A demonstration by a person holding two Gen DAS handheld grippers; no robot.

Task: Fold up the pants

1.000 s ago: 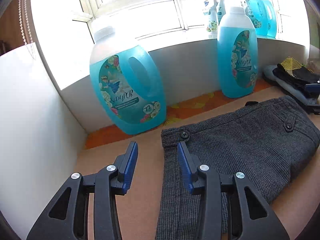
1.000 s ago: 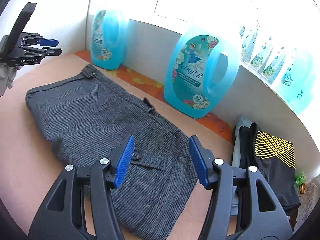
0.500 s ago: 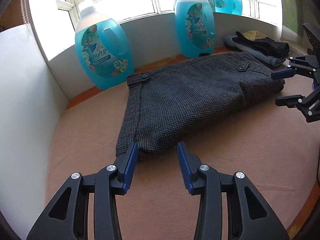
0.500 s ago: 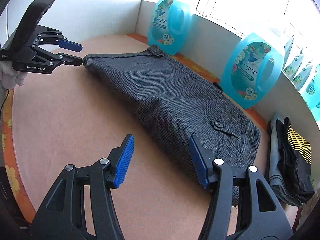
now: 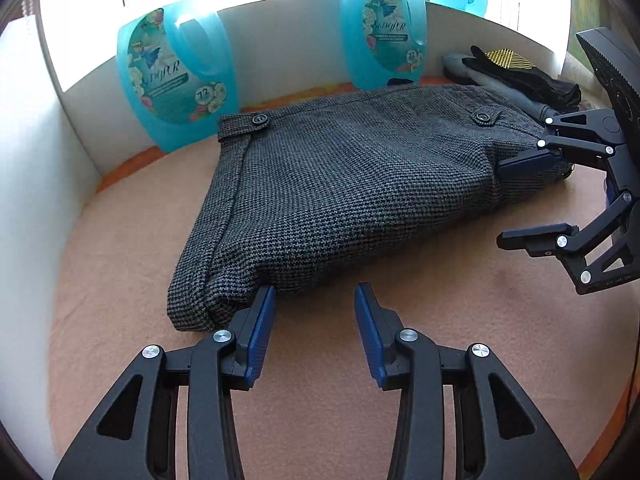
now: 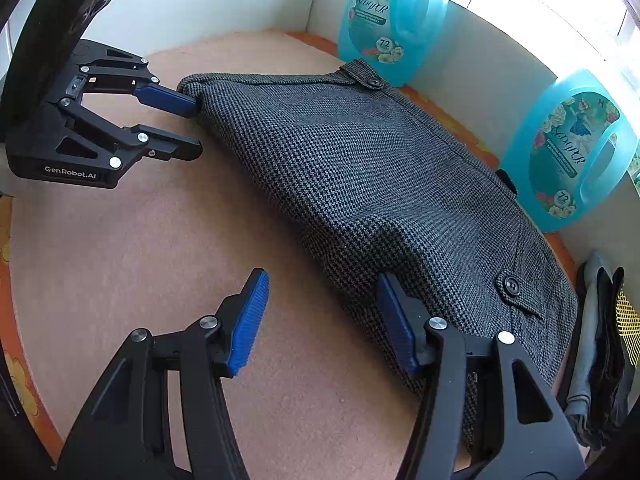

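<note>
Pants [image 5: 352, 184], grey houndstooth, lie already folded into a thick bundle on the tan table top [image 5: 400, 360], waistband toward the two blue detergent jugs [image 5: 176, 76] along the back wall, a pile of other clothes [image 5: 516, 76] off to one end. Left gripper [image 5: 316, 312] sits at the near corner of the bundle, jaws apart; one blue pad touches or slips just under the fabric edge, the other stands clear over bare table. Right gripper [image 6: 324, 304] is at the opposite end, jaws also apart, one pad tucked against or under the near fold, the other out over the table. Neither is clamped on cloth yet. Step in hand, as judged: taking hold of the near edge at both ends, likely for another fold or to square the bundle. To do it well, slide each lower pad fully beneath all layers, not just the top one, before closing; the stack looks thick and the weave stiffish, so a shallow bite could peel off a single layer and spoil the fold. Keep both grips level with each other and lift together, so the edge stays straight. Mind the jugs behind when carrying the edge back.
</note>
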